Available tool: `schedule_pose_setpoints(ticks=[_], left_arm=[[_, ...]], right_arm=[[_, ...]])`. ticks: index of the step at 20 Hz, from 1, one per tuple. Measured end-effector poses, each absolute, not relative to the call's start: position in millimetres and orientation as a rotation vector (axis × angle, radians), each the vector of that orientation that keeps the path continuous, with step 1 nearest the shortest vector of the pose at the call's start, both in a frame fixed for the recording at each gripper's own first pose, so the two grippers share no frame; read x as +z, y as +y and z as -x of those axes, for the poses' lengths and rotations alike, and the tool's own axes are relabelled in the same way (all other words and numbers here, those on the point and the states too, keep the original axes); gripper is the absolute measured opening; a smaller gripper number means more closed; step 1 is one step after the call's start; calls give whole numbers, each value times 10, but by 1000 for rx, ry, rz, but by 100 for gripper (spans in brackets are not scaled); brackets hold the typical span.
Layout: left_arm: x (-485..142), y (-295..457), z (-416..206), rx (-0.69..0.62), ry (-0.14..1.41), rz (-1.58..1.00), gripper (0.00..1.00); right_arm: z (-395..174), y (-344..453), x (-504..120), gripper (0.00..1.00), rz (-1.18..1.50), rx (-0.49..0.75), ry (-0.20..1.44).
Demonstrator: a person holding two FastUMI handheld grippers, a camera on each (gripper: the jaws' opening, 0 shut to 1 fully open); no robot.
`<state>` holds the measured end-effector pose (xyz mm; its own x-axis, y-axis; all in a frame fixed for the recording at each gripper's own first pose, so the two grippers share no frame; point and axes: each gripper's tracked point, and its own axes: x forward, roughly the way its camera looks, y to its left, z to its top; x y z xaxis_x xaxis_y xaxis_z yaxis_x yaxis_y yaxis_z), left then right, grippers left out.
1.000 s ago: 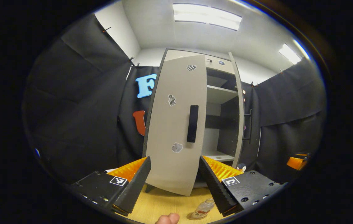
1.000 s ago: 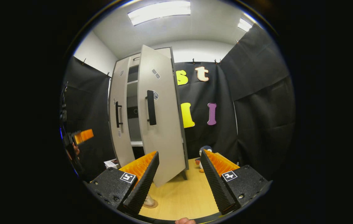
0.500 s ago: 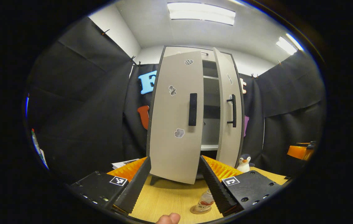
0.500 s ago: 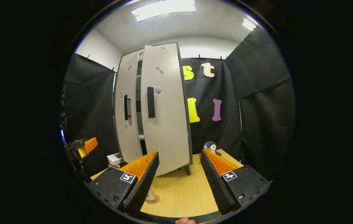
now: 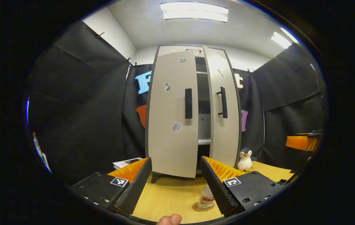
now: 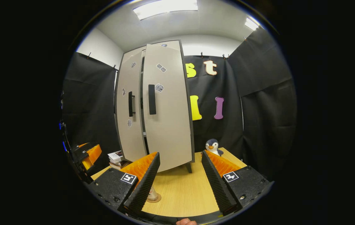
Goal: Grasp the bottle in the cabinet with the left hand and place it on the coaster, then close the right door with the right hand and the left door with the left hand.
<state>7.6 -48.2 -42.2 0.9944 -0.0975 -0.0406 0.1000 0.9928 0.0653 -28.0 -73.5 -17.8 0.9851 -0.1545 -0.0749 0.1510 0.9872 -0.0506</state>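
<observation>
The tall beige cabinet stands at the back of the wooden table [image 5: 171, 193]. Its left door [image 5: 171, 115] hangs ajar. The right door [image 5: 226, 125] is almost flush, and a dark gap with shelves shows between them. In the right gripper view the right door [image 6: 168, 109] and left door [image 6: 129, 118] leave only a thin slit. The clear bottle [image 5: 206, 200] stands upright on the round coaster [image 5: 197, 208] in front of the cabinet, beside my left gripper [image 5: 176, 159], which is open and empty. My right gripper [image 6: 180, 153] is open and empty, back from the doors.
A toy penguin [image 5: 245, 158] stands on the table right of the cabinet, and is seen as the penguin [image 6: 213, 147] in the right gripper view. A stack of books [image 6: 116, 157] lies left of the cabinet. The other gripper [image 6: 88, 154] hovers at the far left.
Both doors have swung in toward the cabinet, the right one nearly flush. Both grippers have drawn back from the cabinet, so more table, the bottle and the penguin show.
</observation>
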Motion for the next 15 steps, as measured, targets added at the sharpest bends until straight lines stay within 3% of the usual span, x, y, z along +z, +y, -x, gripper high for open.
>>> schedule_pose_setpoints(ticks=[7, 8, 10, 15], left_arm=[[-334, -496, -14, -90, 13, -70, 95], [-335, -494, -17, -91, 10, -74, 99], [-323, -495, -7, -92, 5, -79, 95], [-319, -497, 27, -93, 9, -74, 95]], right_arm=[[264, -696, -176, 83, 52, -145, 83], [270, -681, -180, 83, 51, -141, 84], [261, -650, -192, 83, 54, -136, 86], [299, -621, -154, 83, 73, -128, 79]])
